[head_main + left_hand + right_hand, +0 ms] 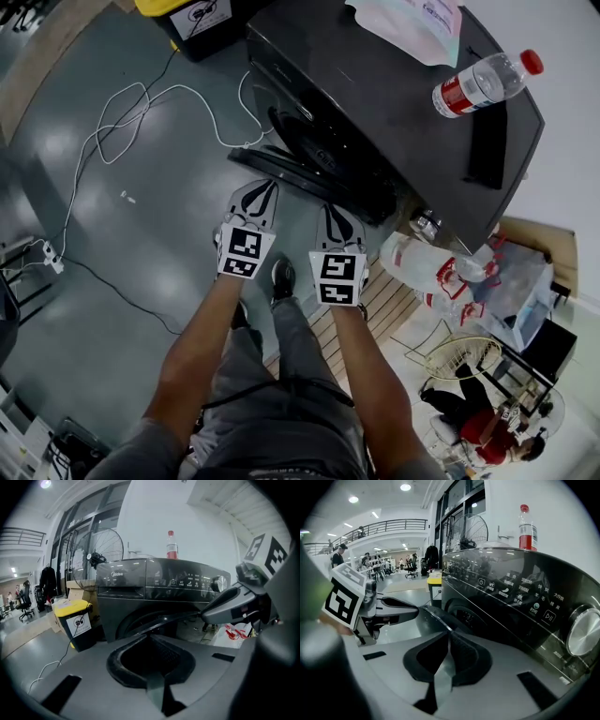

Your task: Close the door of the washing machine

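Grey floor (141,141) lies under the person's feet. The left gripper (261,190) and right gripper (336,216) are side by side. Both have their jaws pressed together and hold nothing. Just ahead, the door (300,171) hangs open at the front of the washing machine (394,103). It is not closed yet, so it likely needs a push.

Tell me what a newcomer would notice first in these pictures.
The dark washing machine fills the top of the head view, its round door hanging open towards the person. A red-capped water bottle stands on its top, at the right. Just short of the door, the left hand-held gripper and the right hand-held gripper point side by side at it, jaws together and empty.
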Demonstrator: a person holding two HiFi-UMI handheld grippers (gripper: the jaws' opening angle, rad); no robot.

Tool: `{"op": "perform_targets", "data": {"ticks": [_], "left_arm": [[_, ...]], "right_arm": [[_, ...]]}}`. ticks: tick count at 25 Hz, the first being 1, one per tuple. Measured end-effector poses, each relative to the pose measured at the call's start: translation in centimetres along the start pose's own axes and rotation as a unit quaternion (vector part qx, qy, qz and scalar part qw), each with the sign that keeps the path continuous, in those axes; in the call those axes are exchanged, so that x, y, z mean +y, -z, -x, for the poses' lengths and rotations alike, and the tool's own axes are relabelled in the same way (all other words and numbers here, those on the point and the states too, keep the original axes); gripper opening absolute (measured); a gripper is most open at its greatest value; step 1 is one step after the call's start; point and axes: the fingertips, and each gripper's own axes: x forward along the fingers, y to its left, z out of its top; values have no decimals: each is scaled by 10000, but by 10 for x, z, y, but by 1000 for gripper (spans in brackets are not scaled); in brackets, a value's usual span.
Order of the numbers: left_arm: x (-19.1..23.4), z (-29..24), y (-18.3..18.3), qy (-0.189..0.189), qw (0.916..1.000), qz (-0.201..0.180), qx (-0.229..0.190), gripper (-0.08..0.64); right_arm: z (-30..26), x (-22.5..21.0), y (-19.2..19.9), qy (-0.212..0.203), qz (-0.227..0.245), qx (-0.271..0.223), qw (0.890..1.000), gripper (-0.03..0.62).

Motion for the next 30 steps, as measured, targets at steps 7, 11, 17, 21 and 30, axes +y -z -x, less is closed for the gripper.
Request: {"op": "perform_targets", "data": {"ticks": [7,11,17,21,30], "left_arm": [[3,-18,-7,19,9999,-64,108,31],[7,-20,-15,-12,10000,-61,52,31],[13,-18,-25,-48,9999,-88,-15,31],[23,-8,-27,-115,9998,-138,78,31],[71,49,-72,-166,9971,-740,61,30]], "right_arm": [[-18,-15,1,52,-86,109,9999,41],[-25,-26,-2,99,-92,131,9998,41],[-37,-38,-9,184,-111,87,9997,28],[-39,-40,-15,251,-153,57,9996,28],[-45,-53,-15,-150,-625,592,9962,28]]}}
